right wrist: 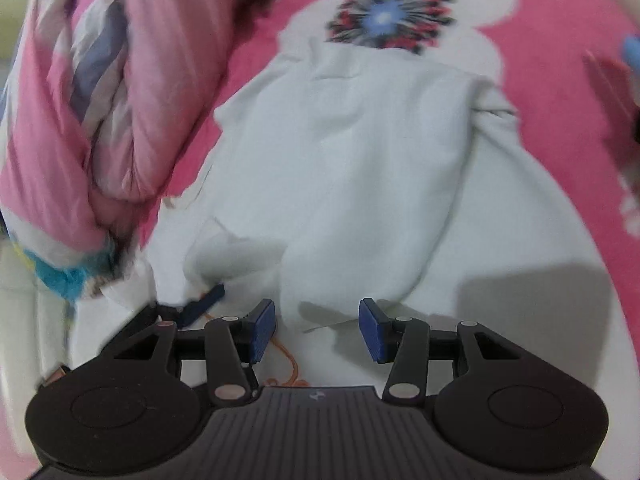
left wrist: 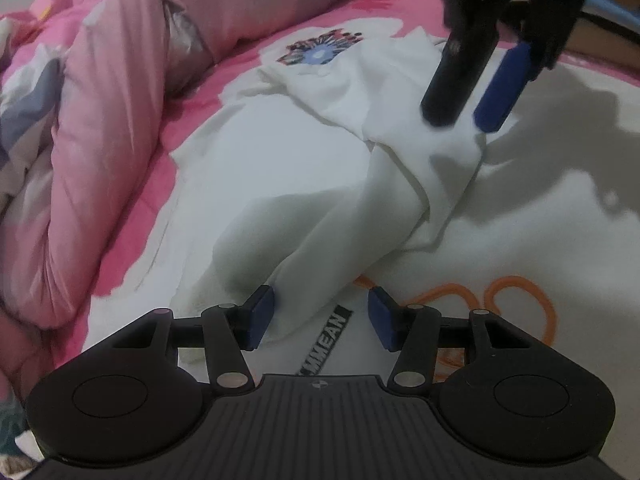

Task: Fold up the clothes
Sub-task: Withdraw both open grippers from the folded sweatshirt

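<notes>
A white garment point(left wrist: 280, 168) lies spread on the bed, with one part folded over as a rumpled ridge point(left wrist: 400, 184). It carries a black label point(left wrist: 328, 340) and an orange line print point(left wrist: 516, 296). My left gripper point(left wrist: 320, 318) is low over the near hem, jaws apart, with a flap of cloth lying loose between the pads. The right gripper point(left wrist: 464, 116) comes down from the upper right onto the far end of the ridge. In the right wrist view the right gripper point(right wrist: 318, 328) is open over the garment's point(right wrist: 360, 152) edge. The left gripper's blue fingers point(right wrist: 208, 300) show at its left.
A bunched pink quilt point(left wrist: 100, 140) runs along the left side, close to the garment point(right wrist: 100, 100). The pink bedsheet point(left wrist: 384, 4) has a big white flower print with a dark centre point(right wrist: 388, 16) beyond the garment's far end.
</notes>
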The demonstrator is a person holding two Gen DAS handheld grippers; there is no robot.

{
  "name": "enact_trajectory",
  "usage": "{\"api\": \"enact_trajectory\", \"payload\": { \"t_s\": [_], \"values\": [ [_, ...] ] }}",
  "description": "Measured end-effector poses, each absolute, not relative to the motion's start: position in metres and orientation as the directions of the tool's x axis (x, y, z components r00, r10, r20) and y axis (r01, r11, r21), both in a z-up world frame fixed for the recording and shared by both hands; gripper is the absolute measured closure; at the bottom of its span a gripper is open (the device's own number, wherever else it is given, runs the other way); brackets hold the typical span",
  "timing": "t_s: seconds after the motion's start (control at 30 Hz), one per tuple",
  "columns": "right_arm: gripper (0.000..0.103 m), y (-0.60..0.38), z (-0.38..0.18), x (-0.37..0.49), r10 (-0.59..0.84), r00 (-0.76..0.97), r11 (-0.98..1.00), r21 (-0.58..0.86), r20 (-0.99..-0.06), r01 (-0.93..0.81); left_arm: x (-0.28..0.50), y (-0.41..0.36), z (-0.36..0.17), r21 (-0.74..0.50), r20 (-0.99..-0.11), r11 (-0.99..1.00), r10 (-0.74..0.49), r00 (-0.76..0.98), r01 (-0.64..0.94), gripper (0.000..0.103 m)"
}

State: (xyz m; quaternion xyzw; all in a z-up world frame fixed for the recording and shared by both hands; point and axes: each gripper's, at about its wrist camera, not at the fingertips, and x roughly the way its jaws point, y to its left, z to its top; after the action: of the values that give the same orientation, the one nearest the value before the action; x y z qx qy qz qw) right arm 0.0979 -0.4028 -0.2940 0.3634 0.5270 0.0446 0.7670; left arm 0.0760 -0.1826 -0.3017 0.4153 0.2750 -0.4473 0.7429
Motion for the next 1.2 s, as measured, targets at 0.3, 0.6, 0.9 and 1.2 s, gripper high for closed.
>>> {"api": "enact_trajectory", "payload": {
  "t_s": [0.3,0.6,0.9,1.2],
  "values": [
    [0.103,-0.341,-0.294,0.119,0.179,0.457,0.979,0.205,-0.871,0.008,0.092,-0.184,-0.297,0.319,-0.788,0.326,-0.43,0.44,0.89,0.1],
    [0.103,-0.43,-0.232,0.117,0.36,0.674,0.809,0.575,-0.645,0.118,0.171,-0.148,-0.253,-0.507,-0.819,0.674,-0.572,-0.055,0.538,0.103],
    [0.103,-0.429,-0.22,0.124,0.42,0.656,0.853,0.519,-0.627,-0.051,0.16,-0.114,-0.274,-0.883,-0.434,0.469,-0.838,-0.33,-0.03,0.103],
    [0.101,-0.46,-0.261,0.097,0.349,0.544,0.8,0.545,-0.763,0.251,0.126,-0.097,-0.291,-0.656,-0.753,0.73,-0.612,-0.241,0.192,0.07]
  ]
}}
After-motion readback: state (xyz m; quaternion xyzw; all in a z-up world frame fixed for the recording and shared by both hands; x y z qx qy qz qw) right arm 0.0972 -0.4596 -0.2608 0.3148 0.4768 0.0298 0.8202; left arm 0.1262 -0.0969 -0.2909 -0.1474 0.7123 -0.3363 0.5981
